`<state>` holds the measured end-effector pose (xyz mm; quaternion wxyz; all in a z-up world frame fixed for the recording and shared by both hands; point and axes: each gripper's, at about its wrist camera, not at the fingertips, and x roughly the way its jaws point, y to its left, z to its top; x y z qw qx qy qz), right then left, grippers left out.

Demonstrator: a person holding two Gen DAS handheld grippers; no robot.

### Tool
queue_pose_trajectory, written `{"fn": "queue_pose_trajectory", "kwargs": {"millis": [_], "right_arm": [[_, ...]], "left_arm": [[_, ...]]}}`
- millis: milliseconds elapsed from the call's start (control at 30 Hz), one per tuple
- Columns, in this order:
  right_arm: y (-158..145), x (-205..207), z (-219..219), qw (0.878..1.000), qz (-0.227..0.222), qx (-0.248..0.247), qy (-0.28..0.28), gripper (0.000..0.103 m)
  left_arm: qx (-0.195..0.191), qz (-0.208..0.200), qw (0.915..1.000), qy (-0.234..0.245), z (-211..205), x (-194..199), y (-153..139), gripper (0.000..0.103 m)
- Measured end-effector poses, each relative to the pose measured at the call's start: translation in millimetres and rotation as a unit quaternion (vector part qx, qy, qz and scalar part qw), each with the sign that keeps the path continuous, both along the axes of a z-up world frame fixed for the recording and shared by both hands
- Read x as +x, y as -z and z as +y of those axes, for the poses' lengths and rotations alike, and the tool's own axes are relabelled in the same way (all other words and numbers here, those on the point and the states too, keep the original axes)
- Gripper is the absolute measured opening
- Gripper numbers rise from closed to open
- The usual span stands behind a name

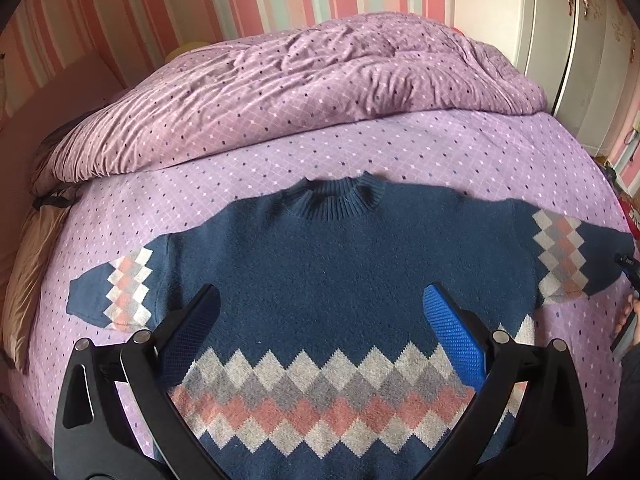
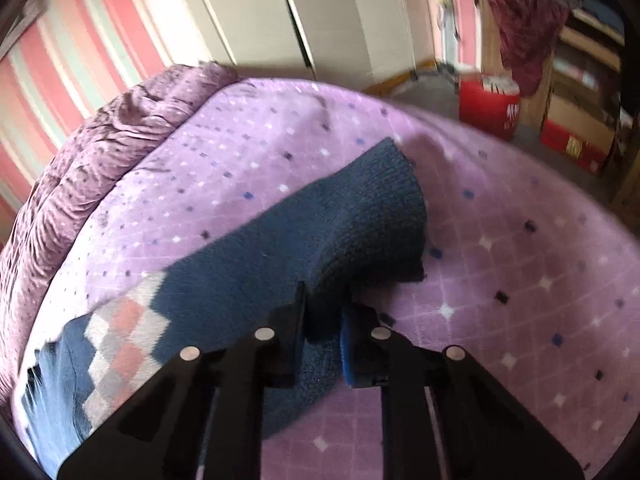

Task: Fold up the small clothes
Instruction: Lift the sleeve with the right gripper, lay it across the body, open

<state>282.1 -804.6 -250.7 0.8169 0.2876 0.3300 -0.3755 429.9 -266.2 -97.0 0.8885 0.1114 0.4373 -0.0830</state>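
One small navy knitted sweater (image 1: pixel 320 264) with grey, white and pink diamond bands lies flat, front up, on the lilac diamond-print bed sheet (image 1: pixel 280 168), collar toward twelve o'clock, sleeves out to three and nine. Left gripper (image 1: pixel 320 312) hangs above the sweater's body, jaws spread wide, nothing between them, blue pads apart. Over to the right wrist view: right gripper (image 2: pixel 324 320) is clenched on the navy cuff end of one sleeve (image 2: pixel 360 220), the knit bunched between the pads, something the left view only hints at, far out at three o'clock. Crumpled purple quilt (image 1: pixel 300 92) heaps at twelve o'clock. Only the right view shows red boxes (image 2: pixel 488 104) on the floor at one o'clock.
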Motion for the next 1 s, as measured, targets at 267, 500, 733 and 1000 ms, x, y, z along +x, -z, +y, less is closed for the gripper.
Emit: {"fn": "queue_pose_trajectory", "kwargs": {"millis": [267, 500, 733, 1000], "right_arm": [[-91, 41, 114, 0.991, 0.004, -0.093, -0.096, 0.015], [-131, 112, 273, 0.971, 0.011, -0.096, -0.219, 0.014], [-97, 196, 441, 0.947, 0.053, -0.079, -0.306, 0.014], [-46, 242, 592, 0.911, 0.093, -0.085, -0.394, 0.014]], "left_arm": [[-0.020, 0.003, 0.9998, -0.001, 39, 11, -15, 0.100], [0.006, -0.016, 0.9996, -0.023, 116, 16, -45, 0.100], [-0.016, 0.004, 0.9968, -0.078, 218, 27, -50, 0.100], [-0.011, 0.007, 0.9932, -0.116, 287, 26, -27, 0.100]]}}
